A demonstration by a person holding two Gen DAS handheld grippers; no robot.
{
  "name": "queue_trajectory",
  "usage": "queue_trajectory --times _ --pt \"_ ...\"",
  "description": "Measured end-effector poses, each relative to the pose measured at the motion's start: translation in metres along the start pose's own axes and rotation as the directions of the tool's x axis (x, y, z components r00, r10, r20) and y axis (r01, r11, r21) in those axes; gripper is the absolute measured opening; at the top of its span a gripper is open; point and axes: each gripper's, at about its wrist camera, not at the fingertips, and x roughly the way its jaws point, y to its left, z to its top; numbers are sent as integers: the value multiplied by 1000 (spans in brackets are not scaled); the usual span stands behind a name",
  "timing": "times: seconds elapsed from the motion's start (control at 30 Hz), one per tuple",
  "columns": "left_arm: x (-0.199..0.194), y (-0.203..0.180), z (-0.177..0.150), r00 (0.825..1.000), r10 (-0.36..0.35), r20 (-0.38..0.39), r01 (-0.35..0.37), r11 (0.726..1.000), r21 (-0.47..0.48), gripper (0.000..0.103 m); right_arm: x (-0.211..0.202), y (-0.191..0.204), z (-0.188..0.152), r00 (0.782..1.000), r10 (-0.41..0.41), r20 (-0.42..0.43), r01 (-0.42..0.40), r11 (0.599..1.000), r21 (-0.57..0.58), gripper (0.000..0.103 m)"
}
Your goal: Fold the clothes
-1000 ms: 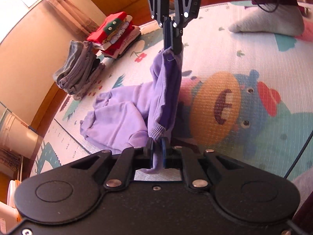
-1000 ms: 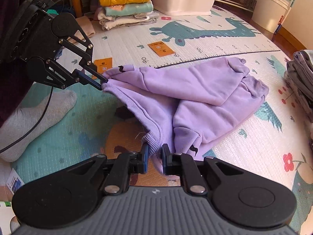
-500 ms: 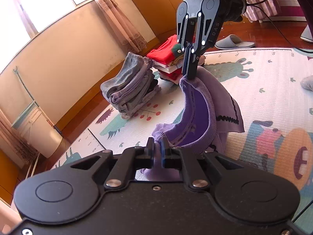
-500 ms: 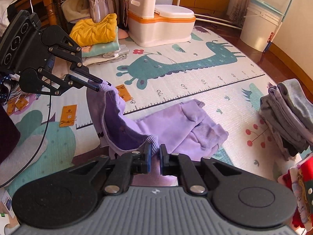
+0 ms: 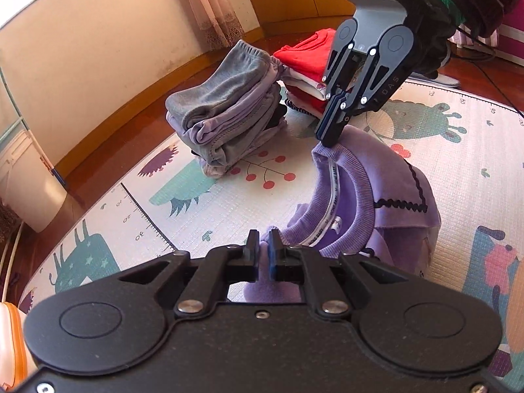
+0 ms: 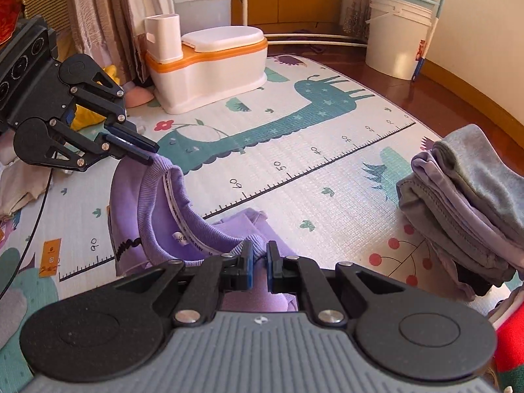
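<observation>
Both grippers (image 5: 261, 242) (image 6: 256, 252) pinch purple top (image 5: 386, 193) above play mat (image 5: 203, 196), wood floor (image 5: 131, 114) beyond.

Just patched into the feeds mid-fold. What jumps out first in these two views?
The purple sweatshirt dominates: it hangs between the left gripper and the right gripper, each with jaws shut on the ribbed neckline, collar gaping open above the animal-print play mat. Behind it, near the mat's edge, sits a folded grey stack beside a red-topped stack; the right wrist view also shows a white-and-orange potty.

Potty (image 6: 209, 65), white bucket (image 6: 398, 41), animal-print mat (image 6: 294, 150).
</observation>
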Motion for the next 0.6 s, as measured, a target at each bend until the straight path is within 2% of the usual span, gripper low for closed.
queue_trajectory --times 0.27,0.33,0.4,0.43,0.47,0.5,0.57,0.6 --pt "50 26 -8 998 -31 -54 27 997 -73 0 38 -36 -11 1000 0 -6 1 996 85 9" --pt "56 36 -21 996 -50 -74 35 980 -195 0 48 -44 -14 1000 -5 -10 6 994 110 9" --pt "60 50 -44 993 -85 -82 48 922 -384 3 61 -54 -21 1000 6 -18 -3 988 154 9" --pt "66 55 -49 991 -103 -81 57 896 -440 15 67 -58 -25 1000 15 -24 -10 984 179 9" --pt "68 55 -60 991 -116 -70 65 863 -500 33 73 -61 -30 1000 12 -25 -7 979 206 7" --pt "70 55 -71 990 -127 -58 73 826 -558 42 80 -65 -36 1000 6 -26 0 971 238 8" --pt "70 54 -93 991 -136 -10 93 725 -683 46 91 -75 -48 999 31 -28 -19 937 349 12" --pt "68 52 -103 991 -130 30 109 661 -743 47 92 -79 -54 999 35 -26 -22 919 394 20"
